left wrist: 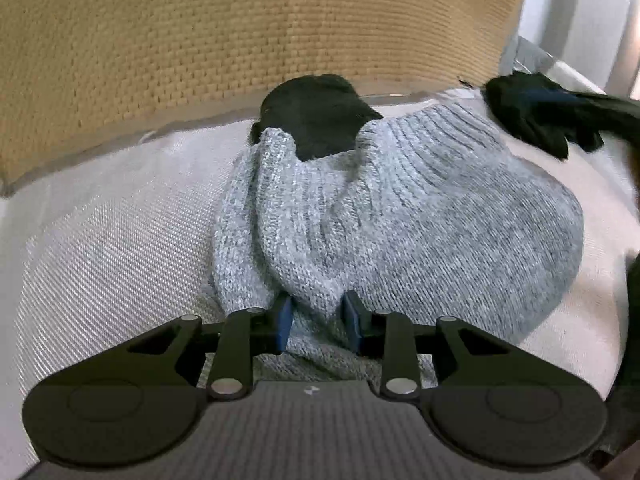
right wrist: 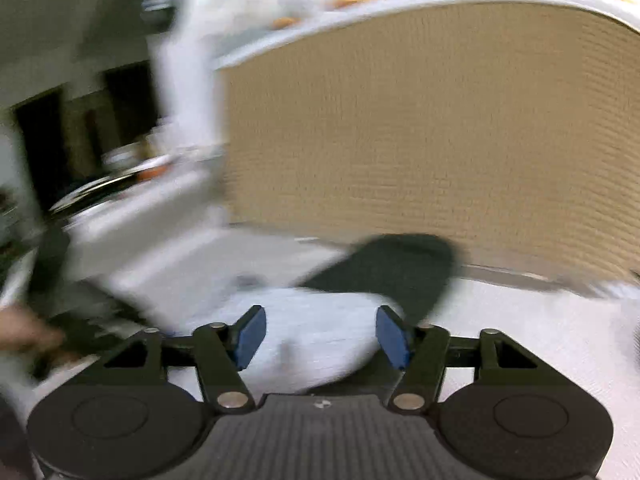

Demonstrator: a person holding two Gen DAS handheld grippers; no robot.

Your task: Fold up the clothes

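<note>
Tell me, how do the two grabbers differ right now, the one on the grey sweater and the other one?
The left gripper has its blue pads closed in on a fold of the grey knit sweater; the right gripper stands wide open, holding nothing. The left view is sharp, the right view smeared by motion blur. Both share the same black linkage and blue fingertips, over the same white cloth surface.

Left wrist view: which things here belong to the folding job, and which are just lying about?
Part of the job:
- grey knitted sweater, a fold between the left gripper fingers
- black garment beneath the sweater
- second black garment at right
- white woven surface

Lying about:
- tan woven panel behind
</note>
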